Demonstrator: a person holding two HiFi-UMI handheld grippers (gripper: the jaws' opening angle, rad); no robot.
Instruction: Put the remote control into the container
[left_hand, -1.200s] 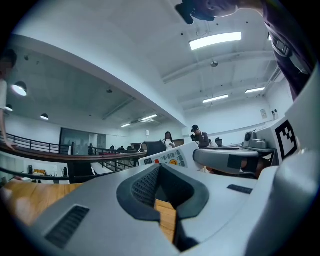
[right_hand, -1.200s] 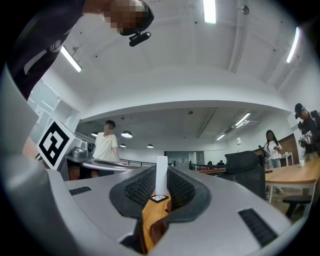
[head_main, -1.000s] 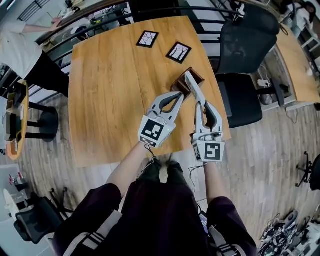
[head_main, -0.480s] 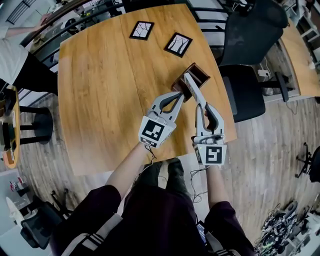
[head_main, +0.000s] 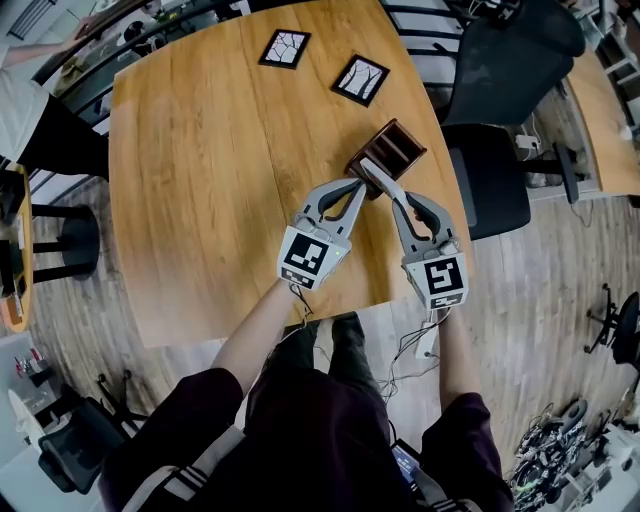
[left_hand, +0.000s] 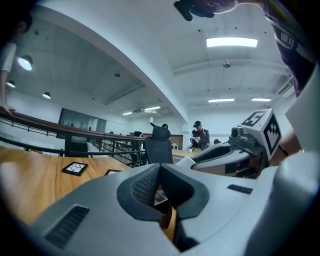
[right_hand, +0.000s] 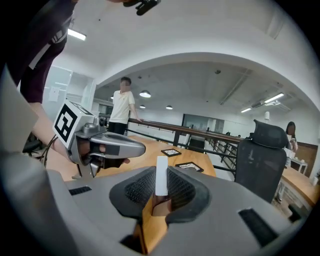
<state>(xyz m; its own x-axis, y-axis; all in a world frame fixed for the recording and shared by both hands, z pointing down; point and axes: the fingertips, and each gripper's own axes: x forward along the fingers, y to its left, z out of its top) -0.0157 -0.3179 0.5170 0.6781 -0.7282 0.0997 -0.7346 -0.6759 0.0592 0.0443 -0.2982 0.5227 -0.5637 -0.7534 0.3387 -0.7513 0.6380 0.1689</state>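
A dark brown container (head_main: 395, 148) stands near the right edge of the wooden table (head_main: 200, 180). My right gripper (head_main: 390, 190) is shut on a slim white remote control (head_main: 376, 173), whose far end reaches the container's near side. In the right gripper view the remote (right_hand: 161, 176) stands upright between the pads (right_hand: 137, 190), with the container (right_hand: 161, 206) just below it. My left gripper (head_main: 358, 186) is at the container's near left corner, its jaws closed on the brown wall (left_hand: 164, 216).
Two black-framed coasters (head_main: 285, 48) (head_main: 360, 80) lie at the table's far side. A black office chair (head_main: 500, 90) stands right beside the table, close to the container. A railing runs behind the table, where a person (right_hand: 122, 107) stands.
My right gripper's handle has swung to the right and the remote has tilted lower toward the container. The left gripper has stayed at the container's corner.
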